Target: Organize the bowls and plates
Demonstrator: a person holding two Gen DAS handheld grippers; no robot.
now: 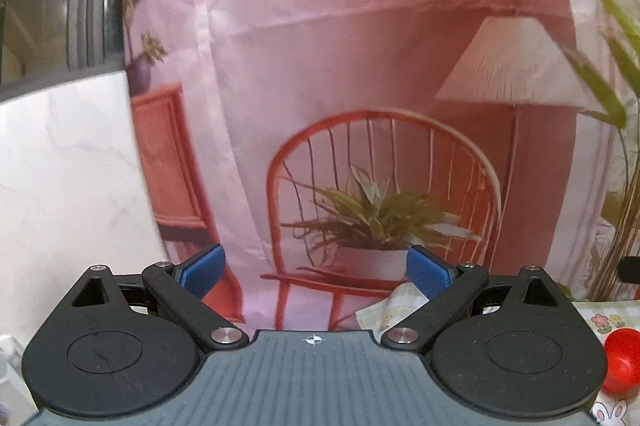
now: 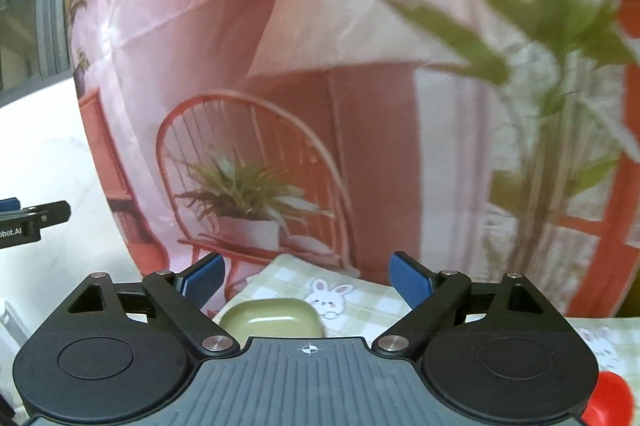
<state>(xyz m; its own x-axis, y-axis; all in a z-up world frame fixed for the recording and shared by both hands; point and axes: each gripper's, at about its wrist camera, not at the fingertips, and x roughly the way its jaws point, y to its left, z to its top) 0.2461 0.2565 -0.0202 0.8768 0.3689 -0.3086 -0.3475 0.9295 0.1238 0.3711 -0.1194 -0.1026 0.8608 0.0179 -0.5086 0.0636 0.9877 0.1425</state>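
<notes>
In the right wrist view, a pale green dish with rounded corners lies on the bunny-print checked cloth, just below and ahead of my right gripper. Its blue pads stand wide apart with nothing between them. A red bowl shows at the bottom right corner. In the left wrist view, my left gripper is open and empty, held above the table edge. The red bowl sits at the far right there, on the cloth. My left gripper's tip also shows at the right wrist view's left edge.
A pink printed backdrop with a chair and lamp picture hangs close behind the table. A leafy green plant stands at the right, its leaves reaching over the cloth. A white marble-look wall is at the left.
</notes>
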